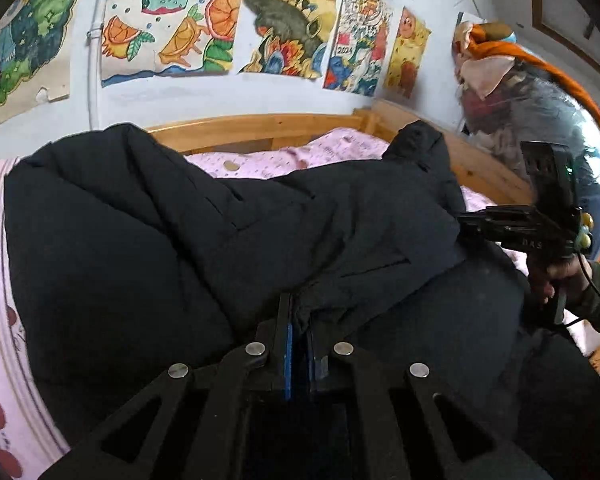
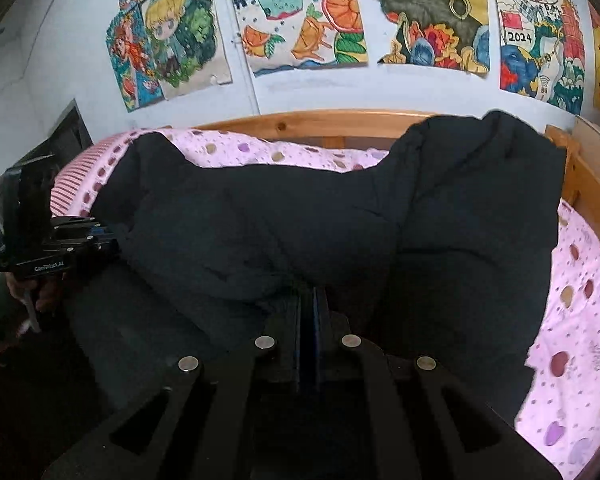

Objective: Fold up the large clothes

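You are holding a large black padded coat (image 1: pixel 180 232) across the bed (image 2: pixel 572 320), and it is covering most of the pink dotted sheet between the wooden headboard rail (image 1: pixel 260 128) and the near edge. Your left tool (image 1: pixel 298 320) is sitting at the near edge of the bed with its blue-lined fingers drawn together on a fold of the coat, the fabric bunching up right at the fingertips. Your right tool (image 2: pixel 310 300) is doing the same further along the near edge, its fingers pressed tight on a dark fold of the coat. In the left wrist view the right tool is showing from the side at the bed's right edge, with your hand (image 1: pixel 560 276) wrapping its grip; in the right wrist view the left tool is appearing at the left edge. The coat is rising in two humps toward the headboard rail, one near each far corner, with a dip of pink sheet showing between them. Colourful drawings (image 2: pixel 308 16) are hanging on the white wall above the headboard rail.
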